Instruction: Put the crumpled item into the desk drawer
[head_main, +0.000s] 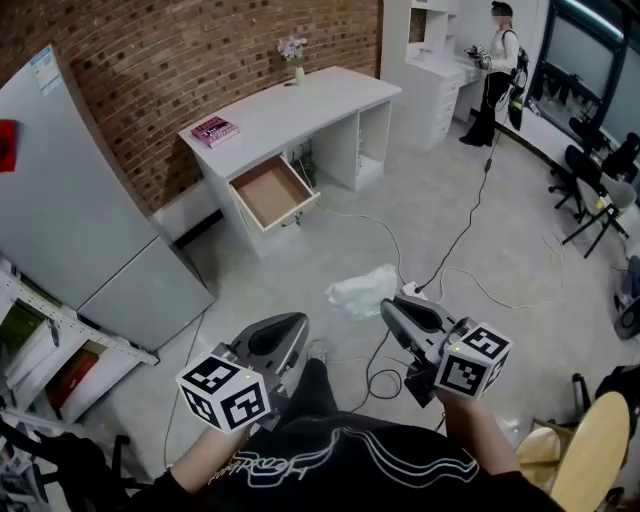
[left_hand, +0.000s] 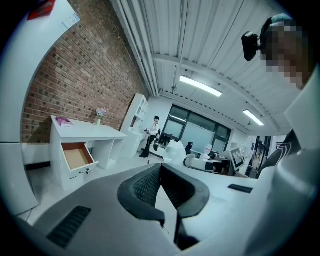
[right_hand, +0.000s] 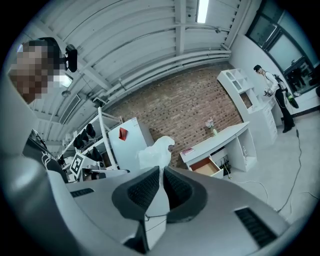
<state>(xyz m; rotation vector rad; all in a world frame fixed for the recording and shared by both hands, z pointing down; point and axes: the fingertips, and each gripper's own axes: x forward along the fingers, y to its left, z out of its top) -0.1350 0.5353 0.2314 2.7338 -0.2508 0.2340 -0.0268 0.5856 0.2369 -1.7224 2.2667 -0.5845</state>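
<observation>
White and crumpled, the single item (head_main: 362, 290) is pinched between the jaws of the right gripper (head_main: 393, 312), above the floor and well apart from the one desk (head_main: 300, 105). Its one drawer (head_main: 272, 192) stands open. The left gripper (head_main: 297, 325) has its jaws together with nothing between them. One pink book (head_main: 214, 130) and one vase (head_main: 297, 60) sit on the desk.

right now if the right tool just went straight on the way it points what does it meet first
Probably the white cabinet by the brick wall, though depth is unclear. The right tool, shut on the crumpled item, aims left of the open drawer.
</observation>
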